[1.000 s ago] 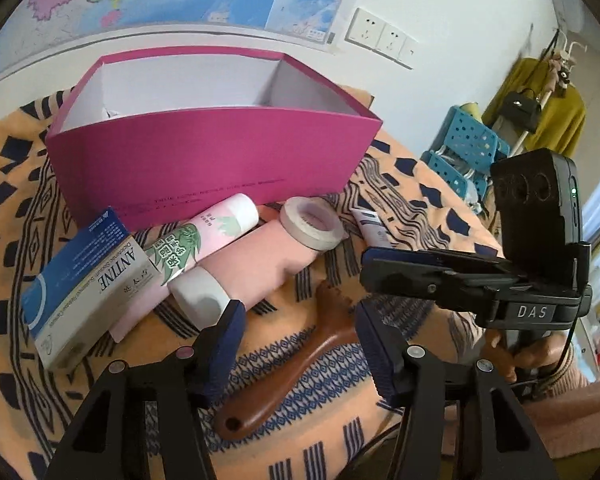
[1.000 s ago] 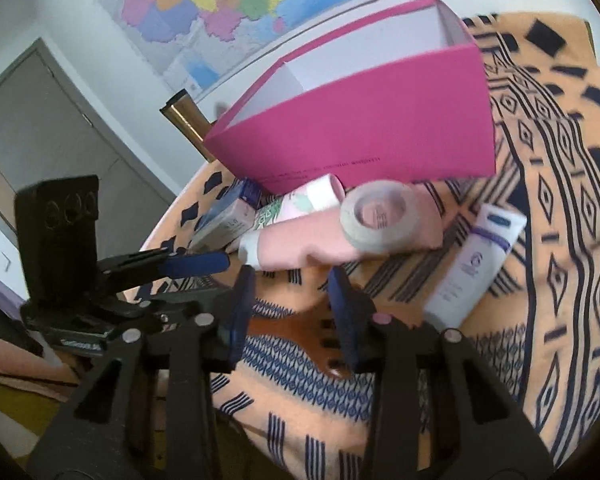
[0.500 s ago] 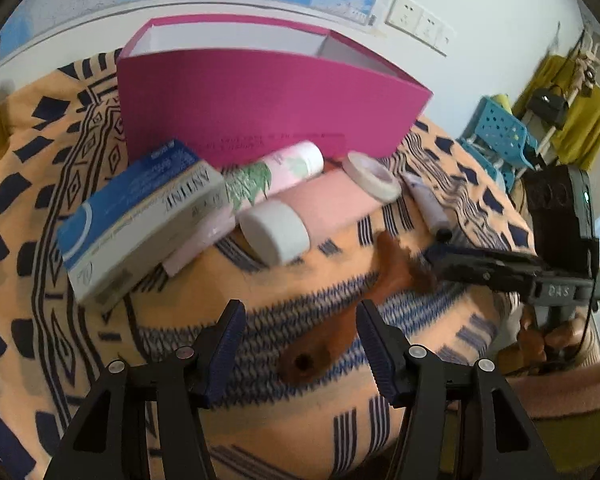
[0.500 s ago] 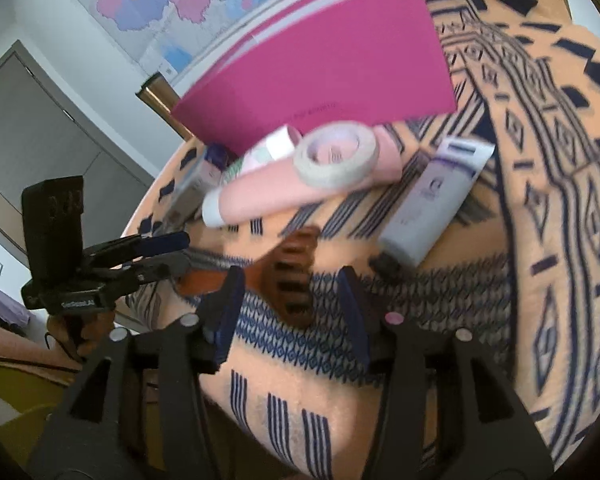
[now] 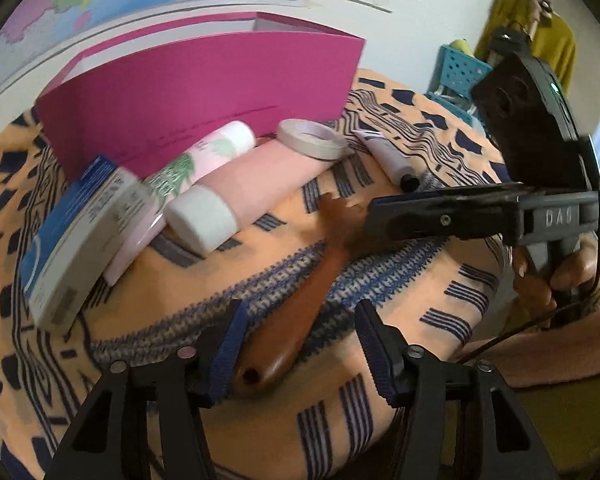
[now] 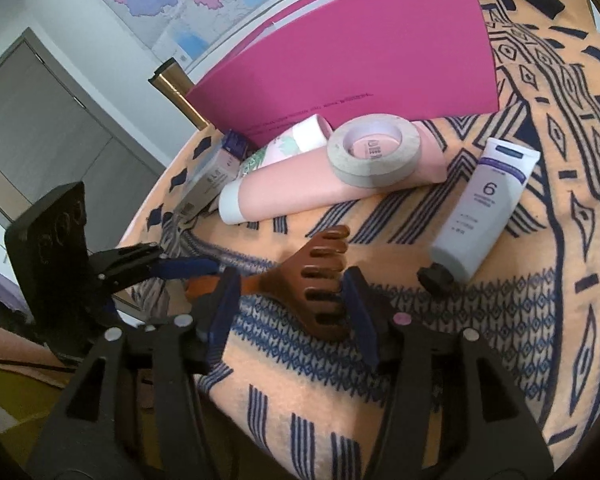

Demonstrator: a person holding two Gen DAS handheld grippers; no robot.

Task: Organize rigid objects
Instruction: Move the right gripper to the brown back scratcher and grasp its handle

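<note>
Left gripper (image 5: 298, 346): I see its jaws apart and just narrowing, straddling the handle end of the wooden back scratcher (image 5: 296, 300); the left pad looks close to the wood, the right pad stands clear of it.
Right gripper (image 6: 292, 312): jaws apart and just widening, with the scratcher's clawed head between the blue pads; I cannot tell whether either pad touches it.
Back scratcher: lying flat on the patterned cloth (image 6: 540, 320) that covers the worktop, handle toward my left gripper, claws toward my right.
Pink box (image 5: 204, 92): standing open at the far side of the cloth, in front of the wall map (image 6: 204, 4).
Along the box front: a blue and white carton (image 5: 76, 240), a floral pink bottle (image 5: 204, 156) and a pink tube (image 5: 244, 188) with a white cap, bunched together.
Tape roll (image 6: 374, 150): resting on the pink tube.
White tube (image 6: 484, 208): black cap, lying just right of the scratcher's head, apart from it.
</note>
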